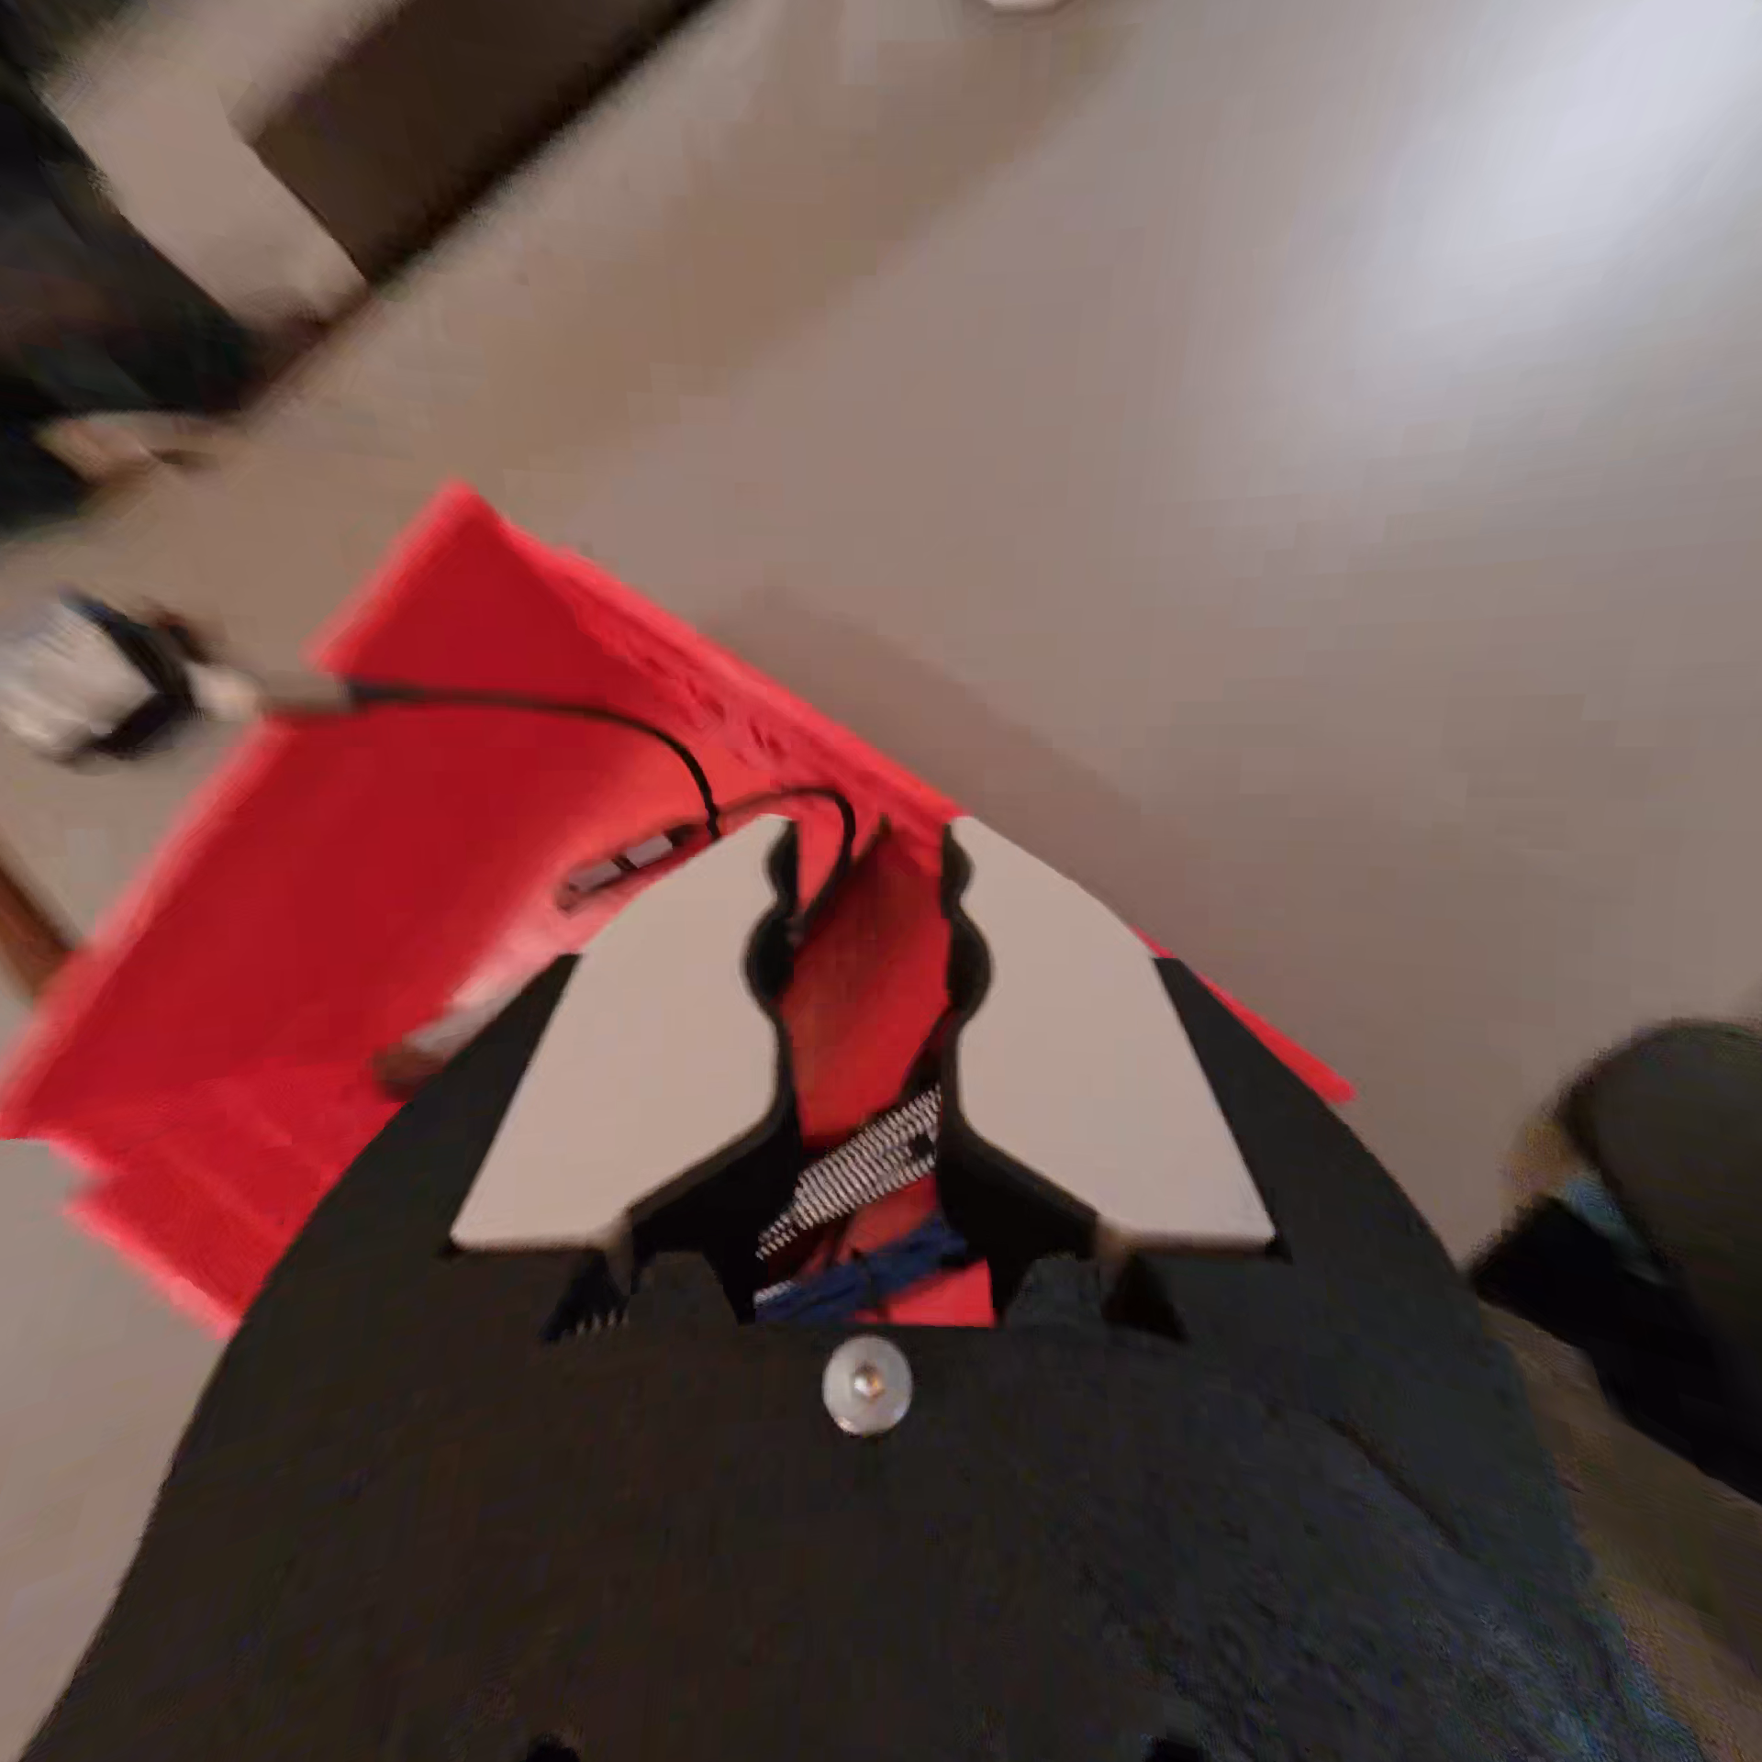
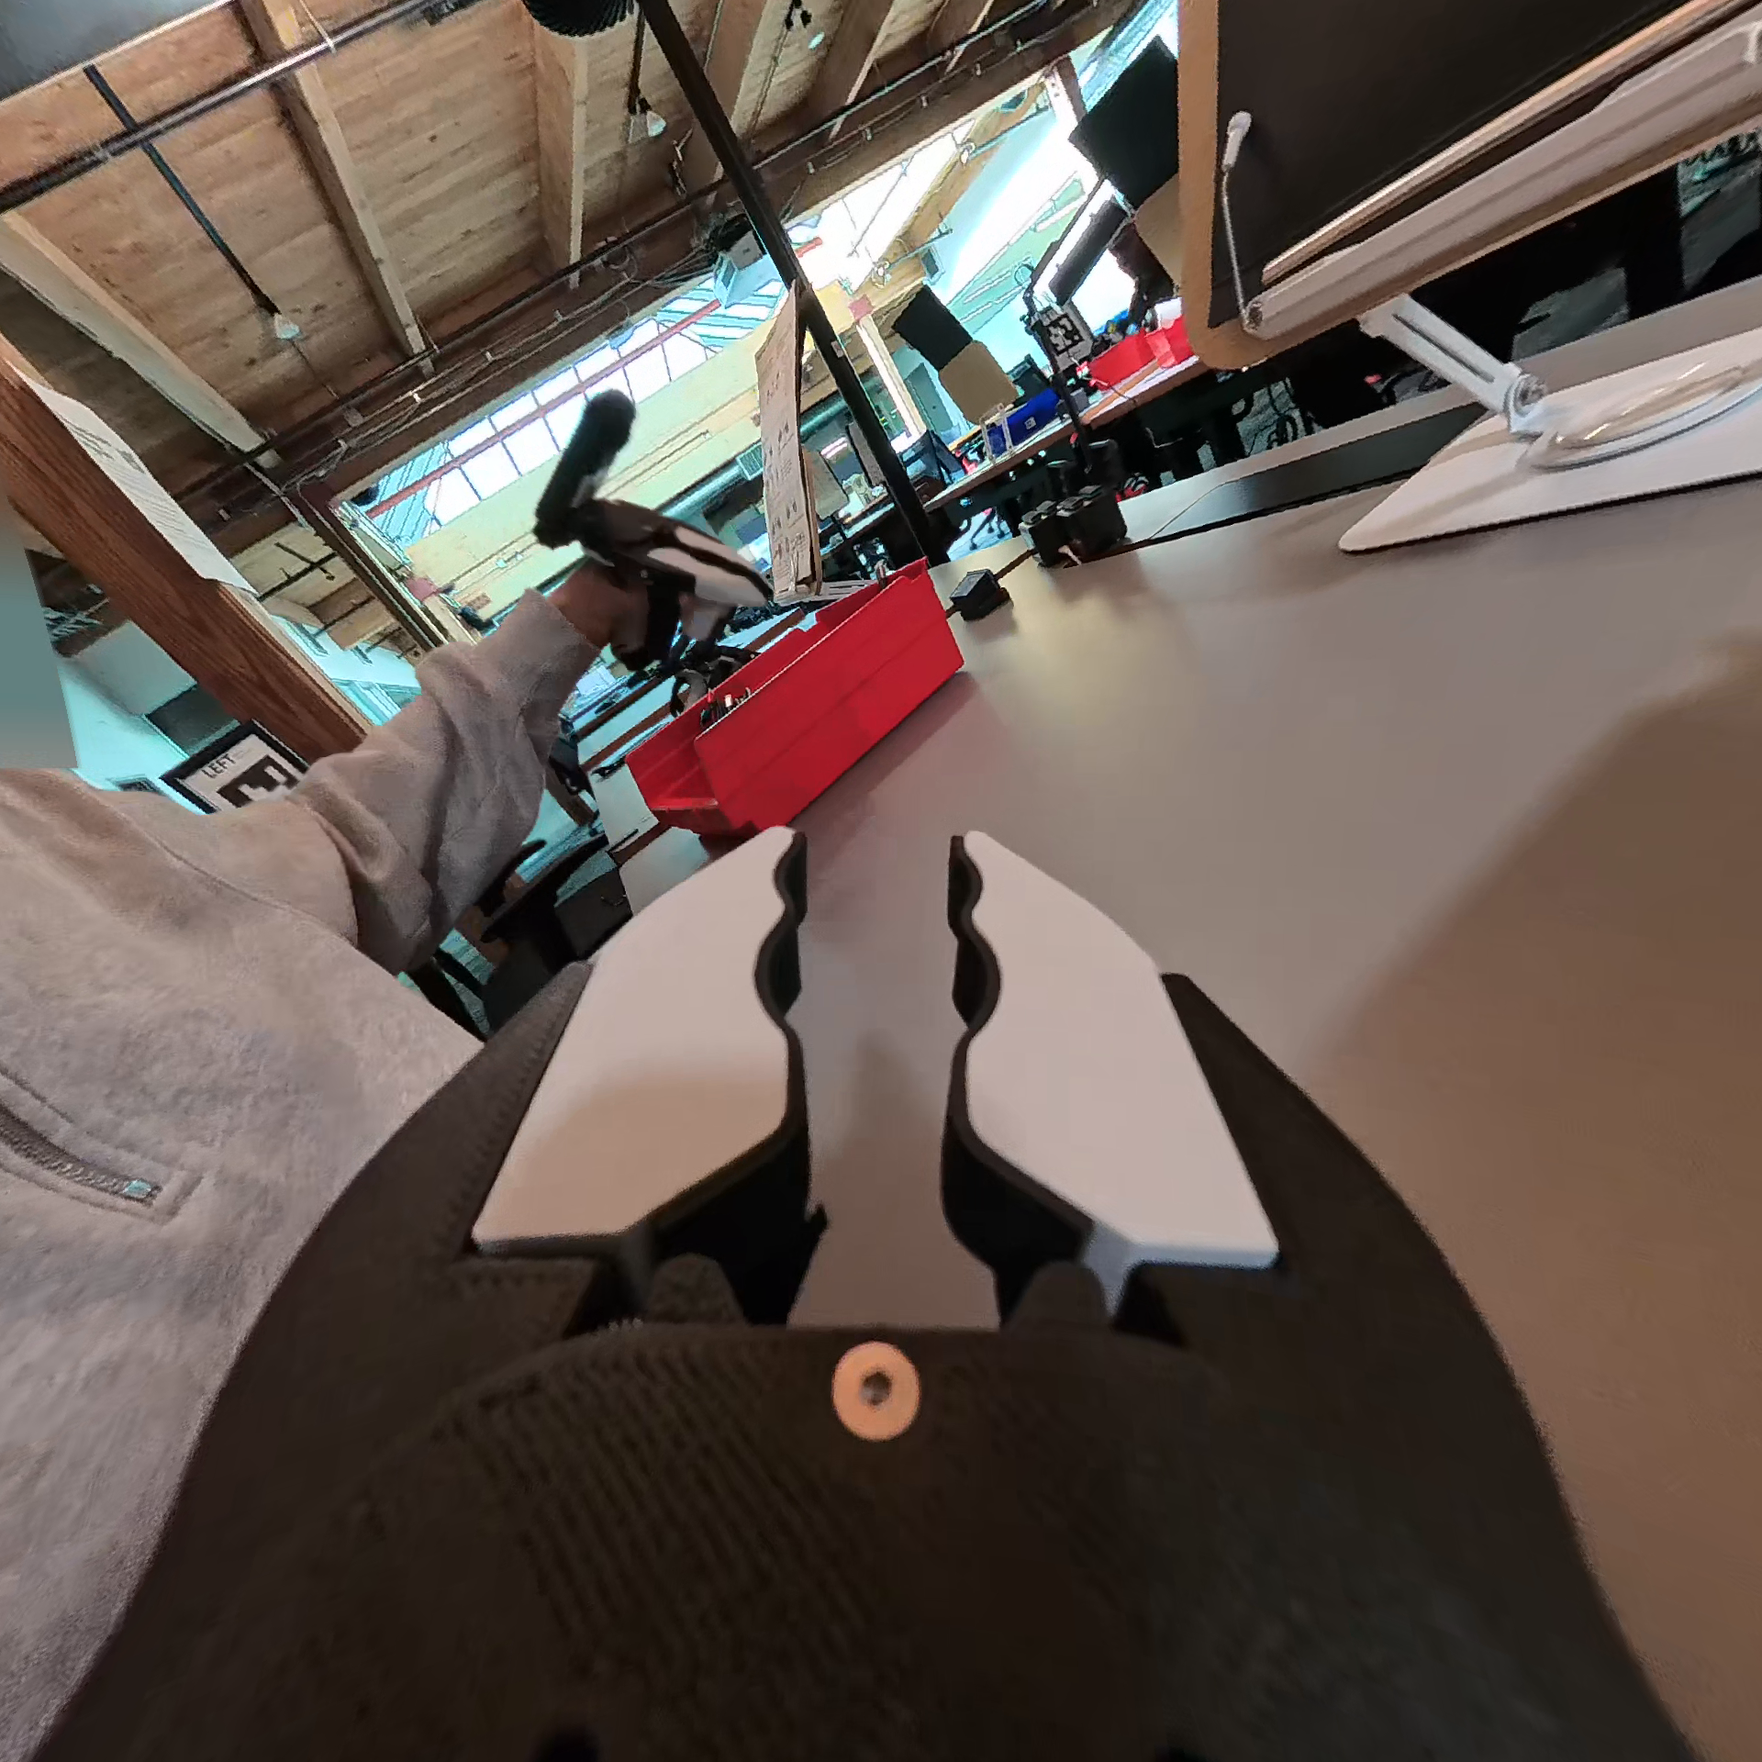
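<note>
Your left hand-held gripper (image 1: 868, 839) hangs over the red bin (image 1: 400, 906), fingers parted, a thin black cable (image 1: 667, 739) looping just ahead of the tips and running leftward; whether it grips the cable, you cannot tell. Your right hand-held gripper (image 2: 872, 849) sits low over the bench (image 2: 1287, 763), parted and empty, well apart from the bin, which lies ahead and to its left.

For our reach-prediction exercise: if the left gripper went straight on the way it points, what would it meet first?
Probably the thin black cable just ahead of the left gripper, then the red bin floor; blur leaves depth unclear.
</note>
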The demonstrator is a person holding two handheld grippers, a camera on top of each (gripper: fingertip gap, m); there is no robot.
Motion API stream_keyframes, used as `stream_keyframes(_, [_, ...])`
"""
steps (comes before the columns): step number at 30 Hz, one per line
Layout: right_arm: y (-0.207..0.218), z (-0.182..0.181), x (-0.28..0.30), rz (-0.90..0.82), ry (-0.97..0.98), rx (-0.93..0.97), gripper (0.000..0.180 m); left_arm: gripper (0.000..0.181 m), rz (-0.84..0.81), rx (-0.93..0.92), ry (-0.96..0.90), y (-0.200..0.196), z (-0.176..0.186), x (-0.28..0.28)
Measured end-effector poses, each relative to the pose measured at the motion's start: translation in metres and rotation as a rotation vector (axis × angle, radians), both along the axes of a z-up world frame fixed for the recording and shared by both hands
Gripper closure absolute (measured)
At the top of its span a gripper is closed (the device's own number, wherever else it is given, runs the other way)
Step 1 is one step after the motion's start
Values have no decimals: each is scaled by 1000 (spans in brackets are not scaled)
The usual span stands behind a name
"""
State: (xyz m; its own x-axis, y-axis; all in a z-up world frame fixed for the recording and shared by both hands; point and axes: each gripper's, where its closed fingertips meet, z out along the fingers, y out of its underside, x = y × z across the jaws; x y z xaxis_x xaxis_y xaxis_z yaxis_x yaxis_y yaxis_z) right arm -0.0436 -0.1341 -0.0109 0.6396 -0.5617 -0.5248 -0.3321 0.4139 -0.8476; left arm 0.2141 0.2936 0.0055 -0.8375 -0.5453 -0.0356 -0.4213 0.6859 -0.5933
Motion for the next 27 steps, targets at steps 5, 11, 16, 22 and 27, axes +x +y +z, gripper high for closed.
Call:
stream_keyframes(5, [2,0,0,1,11,18,151,117,-65,144,104,26,-53,7])
stream_keyframes(11, [-2,1,1,-20,17,42,151,116,-109,215,137,22,-84,4])
stream_keyframes(16, [-5,0,2,-22,37,84,151,162,-91,248,59,26,-80,11])
stream_keyframes(22, [-2,-2,3,-11,47,79,151,175,-22,209,-48,40,-40,23])
stream_keyframes(27, [-3,0,1,-12,43,91,151,175,83,18,-265,45,33,38])
